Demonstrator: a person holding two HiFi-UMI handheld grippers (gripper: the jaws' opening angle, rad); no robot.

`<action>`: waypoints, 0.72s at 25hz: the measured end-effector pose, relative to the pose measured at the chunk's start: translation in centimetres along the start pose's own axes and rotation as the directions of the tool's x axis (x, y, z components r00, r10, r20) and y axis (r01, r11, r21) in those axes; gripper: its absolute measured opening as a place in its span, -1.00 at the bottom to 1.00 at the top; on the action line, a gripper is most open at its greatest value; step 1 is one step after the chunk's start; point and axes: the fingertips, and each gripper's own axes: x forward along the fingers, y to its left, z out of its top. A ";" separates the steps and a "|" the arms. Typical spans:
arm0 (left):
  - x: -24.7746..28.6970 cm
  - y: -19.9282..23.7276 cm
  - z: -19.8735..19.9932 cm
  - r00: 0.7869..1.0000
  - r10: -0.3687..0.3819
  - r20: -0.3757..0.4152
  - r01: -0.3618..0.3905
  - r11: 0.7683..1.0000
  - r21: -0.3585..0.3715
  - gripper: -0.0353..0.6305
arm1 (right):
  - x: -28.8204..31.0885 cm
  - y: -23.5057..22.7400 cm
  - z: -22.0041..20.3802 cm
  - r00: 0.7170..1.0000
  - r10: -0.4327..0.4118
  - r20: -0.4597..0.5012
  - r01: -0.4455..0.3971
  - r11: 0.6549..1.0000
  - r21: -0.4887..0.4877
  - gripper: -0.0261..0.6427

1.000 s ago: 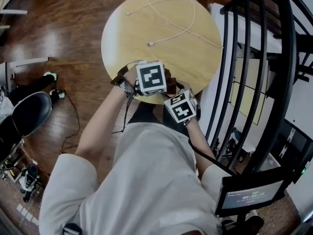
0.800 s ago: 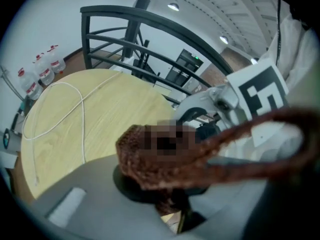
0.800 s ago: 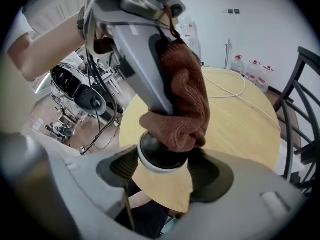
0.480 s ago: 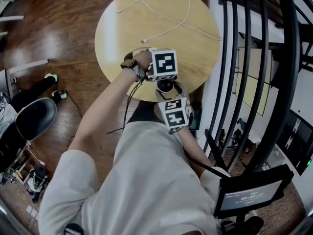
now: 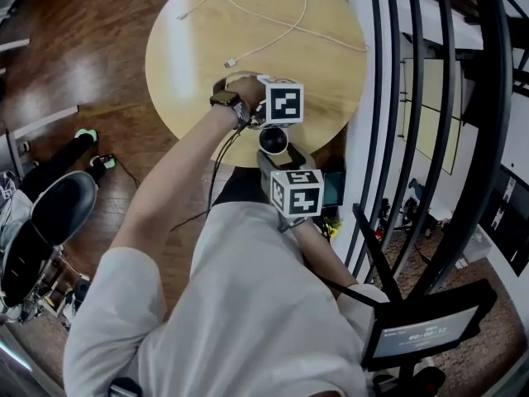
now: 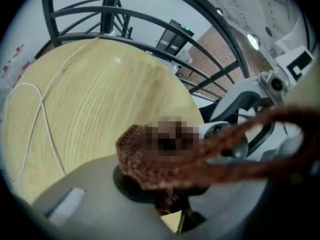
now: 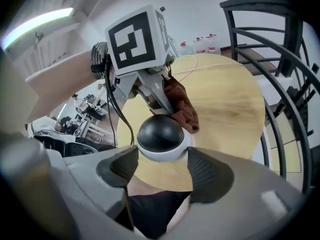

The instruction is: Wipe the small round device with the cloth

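Small round device (image 7: 161, 134) tight in right claw (image 7: 162, 158); cloth (image 6: 142, 156) tight in left claw (image 6: 167, 189).

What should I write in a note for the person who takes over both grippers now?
Right gripper: fingers shut on the small round device, black dome on white base, at the near edge of the round light wooden table.
Left gripper: fingers shut on the brown knitted cloth, which lies against the device's far side.
Done: both things in hand.
Left: wipe the dome all round.
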 end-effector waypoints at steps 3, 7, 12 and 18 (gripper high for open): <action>0.4 0.4 0.1 0.999 -0.009 -0.047 0.010 1.000 0.012 -0.62 | 0.0 0.1 0.1 1.000 0.000 0.008 -0.001 1.000 0.017 0.00; -0.2 0.4 0.4 0.995 -0.043 0.095 0.049 0.997 -0.065 -0.62 | 0.1 0.0 -0.2 1.000 0.011 -0.016 -0.011 0.999 -0.032 0.00; -6.2 -0.7 -2.0 0.878 0.010 0.478 0.149 0.944 -0.295 -0.62 | 0.1 -0.6 -0.6 0.994 0.060 -0.093 -0.078 0.975 -0.206 -0.05; -7.8 -3.6 -7.0 0.818 0.113 0.565 0.165 0.894 -0.417 -0.62 | 0.2 -1.3 -0.7 0.977 0.075 -0.199 -0.146 0.919 -0.367 -0.11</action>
